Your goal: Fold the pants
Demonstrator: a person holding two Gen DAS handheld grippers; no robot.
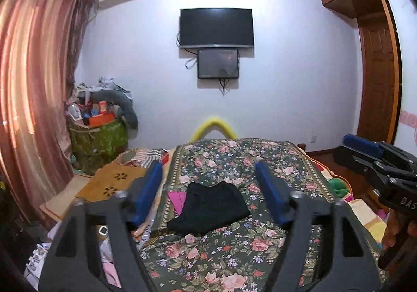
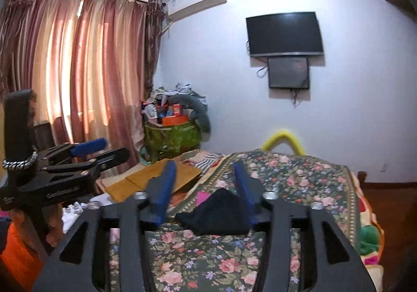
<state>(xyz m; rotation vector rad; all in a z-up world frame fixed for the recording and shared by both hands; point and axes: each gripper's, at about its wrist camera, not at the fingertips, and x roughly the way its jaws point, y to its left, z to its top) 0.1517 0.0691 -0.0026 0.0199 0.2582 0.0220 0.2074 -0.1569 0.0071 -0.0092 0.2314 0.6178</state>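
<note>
Lying already folded small on the bed point(image 1: 234, 253), the pants point(image 1: 211, 207) look finished, while the left gripper point(image 1: 208, 169) and right gripper point(image 2: 204, 169) hover above them, jaws wide, holding nothing.

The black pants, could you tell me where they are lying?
The black pants lie bunched on the floral bedspread, beside a pink cloth, ahead of both open tongs.
</note>
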